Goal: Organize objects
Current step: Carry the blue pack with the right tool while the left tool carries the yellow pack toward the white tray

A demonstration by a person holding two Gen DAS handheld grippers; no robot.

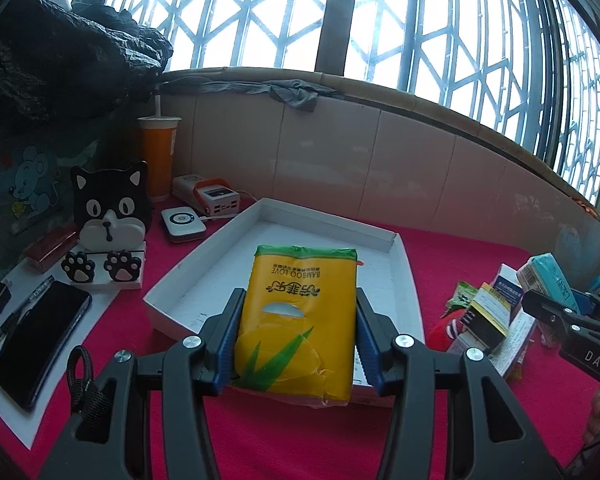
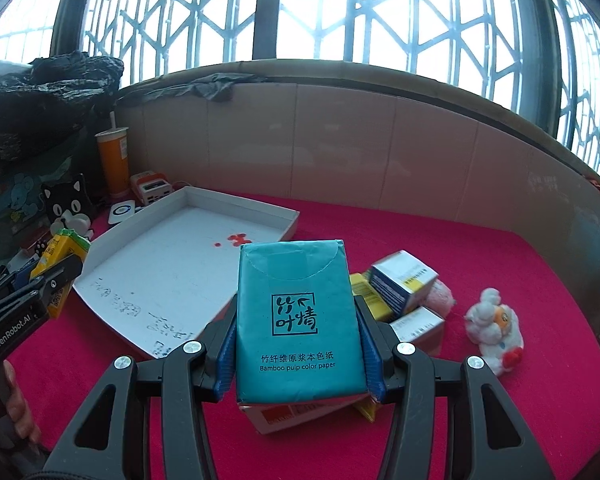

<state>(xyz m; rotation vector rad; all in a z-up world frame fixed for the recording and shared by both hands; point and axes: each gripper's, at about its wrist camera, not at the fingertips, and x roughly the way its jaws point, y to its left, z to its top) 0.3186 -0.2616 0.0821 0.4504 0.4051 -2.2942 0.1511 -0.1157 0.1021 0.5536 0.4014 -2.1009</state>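
Clamping a yellow tissue pack (image 1: 298,320) between its fingers, the left hand-held gripper (image 1: 298,344) holds it over the white tray's (image 1: 332,224) near edge; the right hand-held gripper (image 2: 298,344) clamps a teal tissue pack (image 2: 296,320) above small boxes (image 2: 402,280) beside the tray.

Your surface (image 2: 480,252) wears a red cloth. On it: a white tray (image 2: 188,200) toward the far left corner, small boxes (image 2: 404,280) and a plush toy (image 2: 494,326) right, a phone (image 1: 40,340) at the left edge.
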